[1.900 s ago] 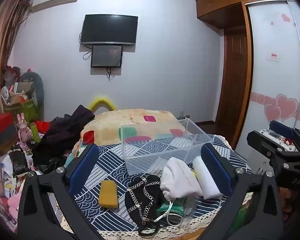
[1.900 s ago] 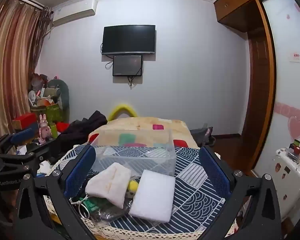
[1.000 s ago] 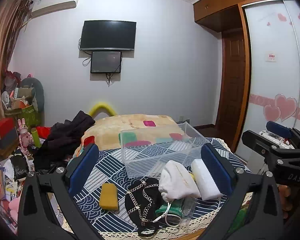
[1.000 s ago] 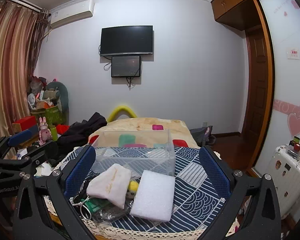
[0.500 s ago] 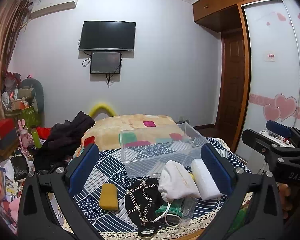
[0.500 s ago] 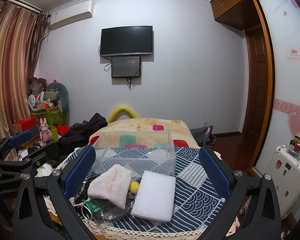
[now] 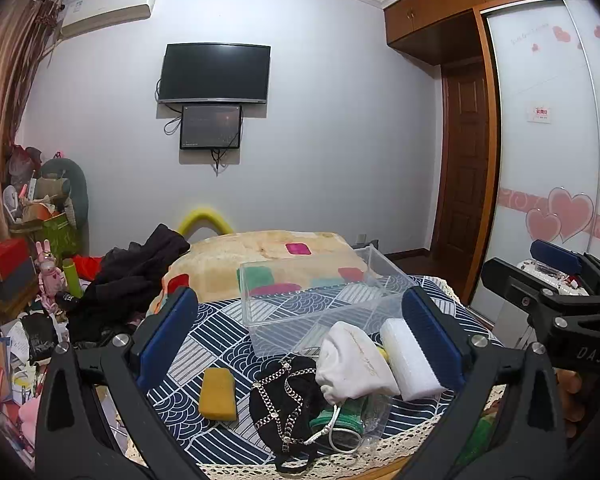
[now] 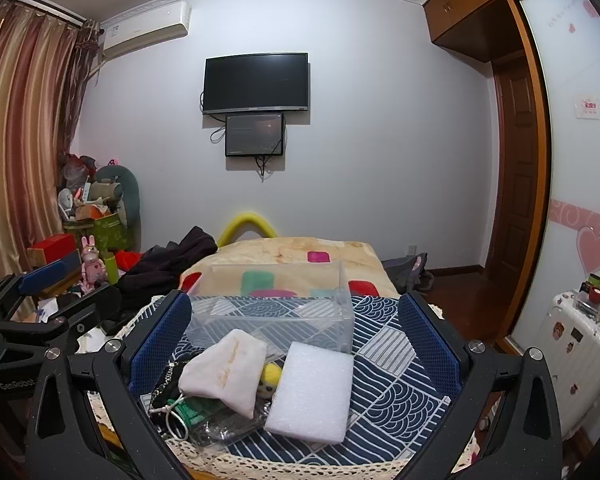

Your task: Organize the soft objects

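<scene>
White foam pad (image 8: 312,394) flat on patterned desk (image 8: 396,364), touching front of clear plastic bin (image 8: 276,304), long axis running away toward bin. Sits dead ahead of right claw (image 8: 294,344), between its spread, empty jaws; right hand looks nearer. White drawstring pouch (image 8: 224,376) just left, over black chain bag (image 7: 288,396). Yellow sponge (image 7: 218,394) apart, ahead of left claw (image 7: 300,344), also released, holding nothing.

White pouch (image 8: 224,372) beside foam block (image 8: 312,392)
</scene>
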`<state>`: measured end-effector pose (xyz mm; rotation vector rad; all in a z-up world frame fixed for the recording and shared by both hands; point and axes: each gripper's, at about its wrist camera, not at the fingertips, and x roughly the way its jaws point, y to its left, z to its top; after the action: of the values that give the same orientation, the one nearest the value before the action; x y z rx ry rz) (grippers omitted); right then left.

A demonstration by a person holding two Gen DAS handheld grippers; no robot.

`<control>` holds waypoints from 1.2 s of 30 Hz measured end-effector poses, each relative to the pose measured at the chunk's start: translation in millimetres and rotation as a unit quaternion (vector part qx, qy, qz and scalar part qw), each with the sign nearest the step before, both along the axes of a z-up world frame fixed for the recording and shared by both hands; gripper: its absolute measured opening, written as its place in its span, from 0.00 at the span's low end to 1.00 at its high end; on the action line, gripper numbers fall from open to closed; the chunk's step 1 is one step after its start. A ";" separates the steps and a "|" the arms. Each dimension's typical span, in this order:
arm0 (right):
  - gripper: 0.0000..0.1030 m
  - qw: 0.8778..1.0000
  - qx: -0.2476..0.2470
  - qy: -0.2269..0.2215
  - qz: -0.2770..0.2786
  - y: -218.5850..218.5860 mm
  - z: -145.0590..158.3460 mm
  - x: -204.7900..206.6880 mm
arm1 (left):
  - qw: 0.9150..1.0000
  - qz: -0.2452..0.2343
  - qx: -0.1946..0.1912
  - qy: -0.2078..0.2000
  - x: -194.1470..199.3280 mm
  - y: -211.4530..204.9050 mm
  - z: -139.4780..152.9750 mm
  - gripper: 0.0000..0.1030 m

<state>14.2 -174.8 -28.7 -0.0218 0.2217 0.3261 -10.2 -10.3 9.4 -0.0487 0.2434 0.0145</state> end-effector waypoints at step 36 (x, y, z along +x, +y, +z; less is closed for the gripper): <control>1.00 1.000 0.002 0.003 0.002 0.9 -3.1 -0.8 | 1.000 0.003 -0.002 0.004 0.8 2.2 -5.2 1.00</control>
<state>13.4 -173.8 -31.8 -0.0173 0.2265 0.3307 -9.4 -8.1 4.1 -0.0540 0.2513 0.0192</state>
